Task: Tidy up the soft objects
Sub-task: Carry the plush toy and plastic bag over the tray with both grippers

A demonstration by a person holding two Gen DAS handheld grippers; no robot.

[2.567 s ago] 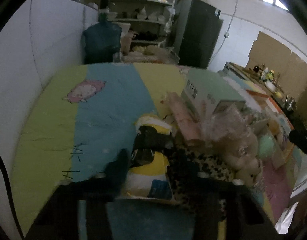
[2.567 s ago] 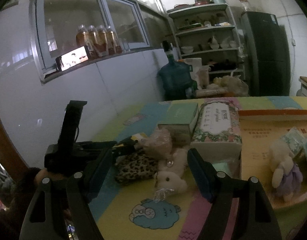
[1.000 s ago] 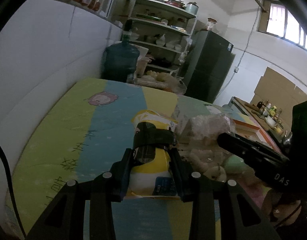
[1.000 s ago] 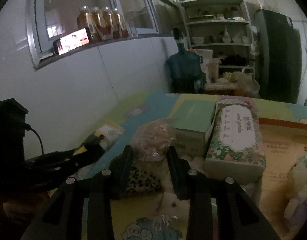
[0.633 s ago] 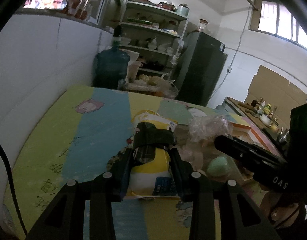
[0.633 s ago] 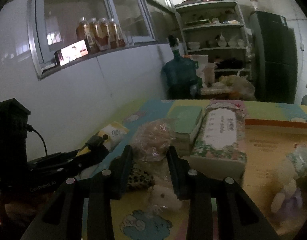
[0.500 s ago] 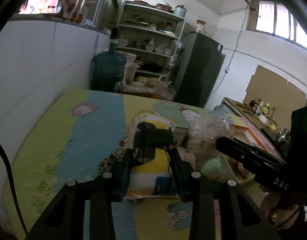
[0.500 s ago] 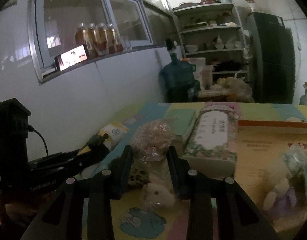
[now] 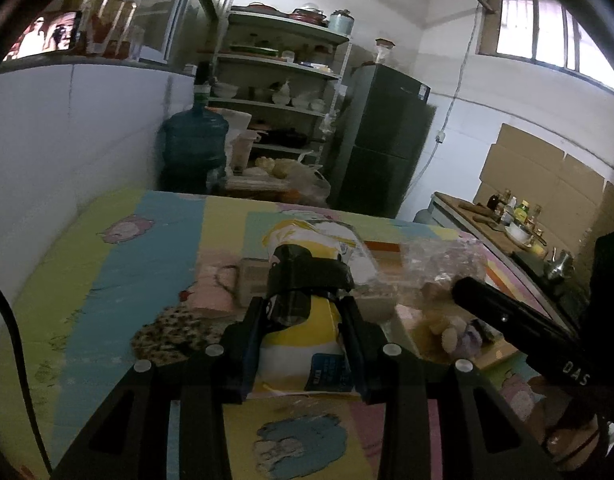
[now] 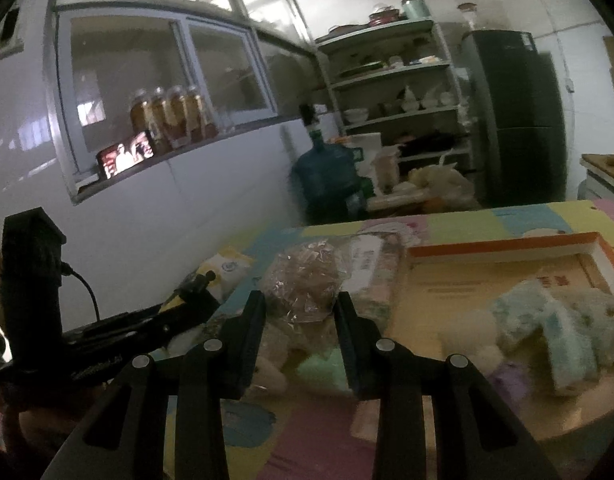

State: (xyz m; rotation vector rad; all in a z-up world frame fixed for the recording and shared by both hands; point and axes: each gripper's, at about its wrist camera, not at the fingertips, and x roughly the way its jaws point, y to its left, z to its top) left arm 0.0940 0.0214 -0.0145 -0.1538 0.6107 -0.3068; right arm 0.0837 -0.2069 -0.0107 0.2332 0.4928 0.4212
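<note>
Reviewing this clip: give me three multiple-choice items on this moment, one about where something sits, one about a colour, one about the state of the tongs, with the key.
1. Where is the orange-rimmed shallow box in the right wrist view?
A. Right of the right tongs
B. On the shelves
C. Under the water jug

2. What colours mark the soft pack in the left tongs?
A. Red and black
B. Yellow and white
C. All green

3. What is the state of the right tongs?
A. Wide open, empty
B. Shut on a leopard-print pouch
C. Shut on a clear-wrapped plush toy

Key: 1 A, the box lies on the table to the right of the tongs. 2 B, a yellow band on white wrapping shows between the fingers. 3 C, both fingers press the crinkled clear wrap.
</note>
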